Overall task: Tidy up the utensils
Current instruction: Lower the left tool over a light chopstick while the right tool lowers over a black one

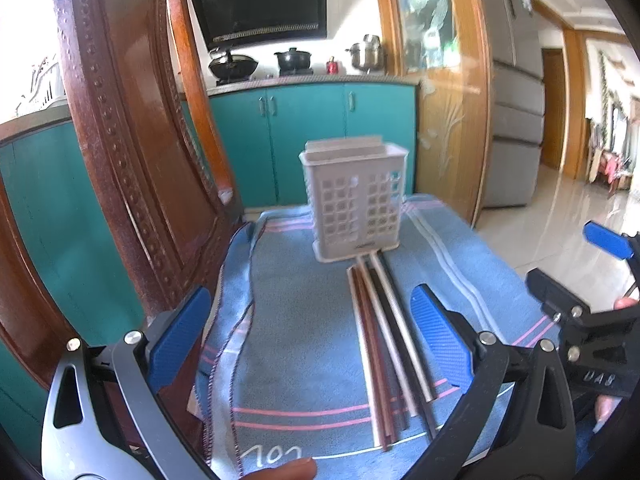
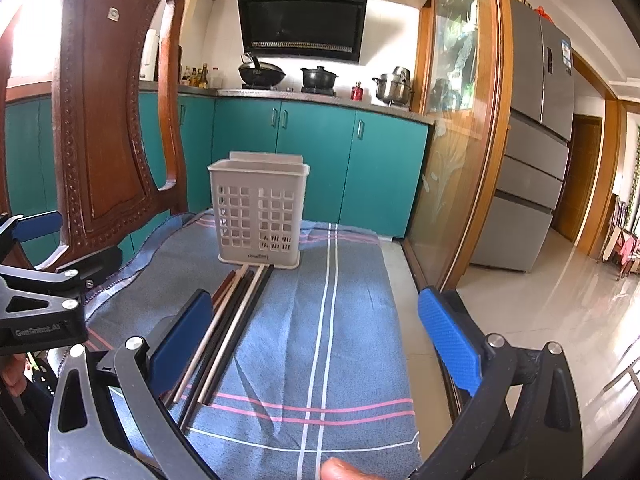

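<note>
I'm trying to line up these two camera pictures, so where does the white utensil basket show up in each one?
Left wrist view: the white utensil basket stands just right of centre, on the far part of the blue cloth.
Right wrist view: the basket stands left of centre.
Shared landmark: the chopsticks lying right before the basket.

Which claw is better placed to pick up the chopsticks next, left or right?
Probably left. The chopsticks lie between the open left claw; the right claw, also open, has them beside its left finger.
</note>
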Tool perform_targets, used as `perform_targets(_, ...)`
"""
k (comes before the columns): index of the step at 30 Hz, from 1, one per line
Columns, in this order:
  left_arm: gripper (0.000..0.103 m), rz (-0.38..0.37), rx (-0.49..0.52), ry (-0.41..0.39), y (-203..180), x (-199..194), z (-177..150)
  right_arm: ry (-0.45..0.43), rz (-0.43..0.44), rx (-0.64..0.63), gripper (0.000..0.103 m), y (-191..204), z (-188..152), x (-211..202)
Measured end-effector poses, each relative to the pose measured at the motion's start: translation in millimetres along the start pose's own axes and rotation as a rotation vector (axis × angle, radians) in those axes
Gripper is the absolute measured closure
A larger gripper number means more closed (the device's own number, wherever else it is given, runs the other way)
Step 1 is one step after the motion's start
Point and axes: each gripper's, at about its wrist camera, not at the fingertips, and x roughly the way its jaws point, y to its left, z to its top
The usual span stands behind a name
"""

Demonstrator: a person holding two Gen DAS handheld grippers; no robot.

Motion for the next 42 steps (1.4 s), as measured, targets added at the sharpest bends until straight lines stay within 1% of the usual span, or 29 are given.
perform_targets(3, 0.004, -0.026, -0.02, 0.096, 6.7, 15.0, -6.5, 0.113, -0.08, -0.036, 0.003, -3.7, 0.0, 24.7)
perform_targets(4, 0.006, -0.035, -0.032, 0.123, 9.2, 19.1, -7.8, 0.164, -0.089, -0.034, 0.003, -6.9, -0.5, 36.1)
perform_targets(5, 0.01, -0.038, -0.045, 0.16, 12.7, 25.2, -9.8, 0.207, -0.076, -0.025, 0.006, -10.5, -1.2, 46.9)
perform_targets(6, 0.013, -0.042, -0.052, 0.185, 14.4, 28.5, -10.9, 0.235, -0.064, -0.022, 0.015, -11.4, -0.5, 54.2)
perform_targets(7, 0.018, -0.056, -0.062, 0.223, 17.3, 33.9, -12.2, 0.295, -0.044, -0.027, 0.02, -11.1, 1.3, 69.5)
perform_targets(9, 0.036, -0.087, -0.069, 0.277, 16.7, 41.7, -12.5, 0.375, 0.013, -0.013, 0.041, -8.9, 3.8, 93.4)
perform_targets(10, 0.055, -0.106, -0.071, 0.312, 17.0, 47.3, -11.5, 0.419, 0.084, 0.022, 0.044, -8.6, 6.4, 108.4)
perform_targets(11, 0.066, -0.13, -0.074, 0.36, 17.0, 55.3, -10.2, 0.47, 0.148, 0.06, 0.049, -6.9, 8.3, 124.3)
perform_targets(12, 0.069, -0.15, -0.072, 0.384, 15.9, 60.1, -8.3, 0.507, 0.192, 0.087, 0.054, -3.9, 9.4, 133.6)
perform_targets(13, 0.072, -0.165, -0.067, 0.397, 14.2, 63.3, -6.2, 0.546, 0.236, 0.116, 0.056, -1.4, 11.3, 148.3)
perform_targets(14, 0.072, -0.173, -0.053, 0.412, 12.0, 67.7, -2.5, 0.588, 0.256, 0.138, 0.06, 4.2, 14.1, 169.1)
perform_targets(15, 0.072, -0.18, -0.042, 0.425, 9.5, 72.2, -0.1, 0.6, 0.26, 0.142, 0.063, 7.0, 15.1, 178.9)
perform_targets(16, 0.072, -0.2, -0.032, 0.449, 7.7, 80.0, 2.4, 0.628, 0.283, 0.149, 0.065, 13.5, 17.3, 197.3)
perform_targets(18, 0.072, -0.235, -0.019, 0.489, 2.5, 91.6, 5.8, 0.679, 0.322, 0.15, 0.071, 25.0, 17.0, 220.3)
perform_targets(19, 0.072, -0.245, -0.009, 0.516, 1.6, 101.5, 5.9, 0.698, 0.328, 0.147, 0.072, 28.0, 18.0, 227.6)
perform_targets(20, 0.072, -0.242, 0.0, 0.528, -1.0, 108.1, 4.3, 0.719, 0.32, 0.134, 0.075, 33.5, 16.8, 238.1)
perform_targets(22, 0.072, -0.255, 0.018, 0.553, -5.0, 120.0, 1.8, 0.701, 0.317, 0.135, 0.078, 34.5, 21.8, 248.8)
perform_targets(23, 0.072, -0.272, 0.016, 0.572, -5.8, 126.6, 1.0, 0.71, 0.313, 0.152, 0.087, 31.4, 23.0, 252.3)
perform_targets(24, 0.072, -0.289, 0.009, 0.592, -6.8, 133.3, 0.4, 0.725, 0.318, 0.165, 0.091, 27.8, 22.0, 254.1)
perform_targets(26, 0.072, -0.322, -0.006, 0.623, -10.2, 146.4, 0.9, 0.743, 0.338, 0.176, 0.094, 20.7, 21.5, 257.9)
perform_targets(29, 0.073, -0.334, -0.012, 0.667, -15.1, 168.6, -0.5, 0.735, 0.308, 0.148, 0.094, 16.8, 20.7, 255.6)
perform_targets(31, 0.081, -0.322, -0.022, 0.686, -14.0, 179.3, -5.4, 0.731, 0.303, 0.158, 0.094, 12.5, 19.0, 255.1)
perform_targets(32, 0.088, -0.314, -0.04, 0.68, -10.7, 181.4, -6.1, 0.734, 0.306, 0.172, 0.094, 9.3, 18.4, 255.4)
perform_targets(33, 0.089, -0.295, -0.042, 0.682, -7.6, 183.3, -5.1, 0.737, 0.312, 0.195, 0.092, 3.9, 17.8, 255.3)
perform_targets(35, 0.096, -0.264, -0.045, 0.666, -0.6, 181.5, -1.4, 0.732, 0.305, 0.223, 0.088, -10.7, 16.7, 251.3)
perform_targets(36, 0.096, -0.256, -0.047, 0.649, 3.8, 179.0, 1.2, 0.727, 0.294, 0.228, 0.086, -15.7, 17.0, 250.4)
perform_targets(38, 0.096, -0.275, -0.071, 0.628, 9.8, 171.3, 5.2, 0.706, 0.275, 0.228, 0.085, -24.5, 19.9, 246.4)
perform_targets(40, 0.096, -0.262, -0.081, 0.611, 15.5, 167.7, 9.9, 0.682, 0.274, 0.222, 0.08, -31.8, 25.3, 242.9)
perform_targets(42, 0.096, -0.236, -0.094, 0.604, 17.7, 170.0, 9.1, 0.663, 0.27, 0.206, 0.067, -30.4, 26.8, 239.2)
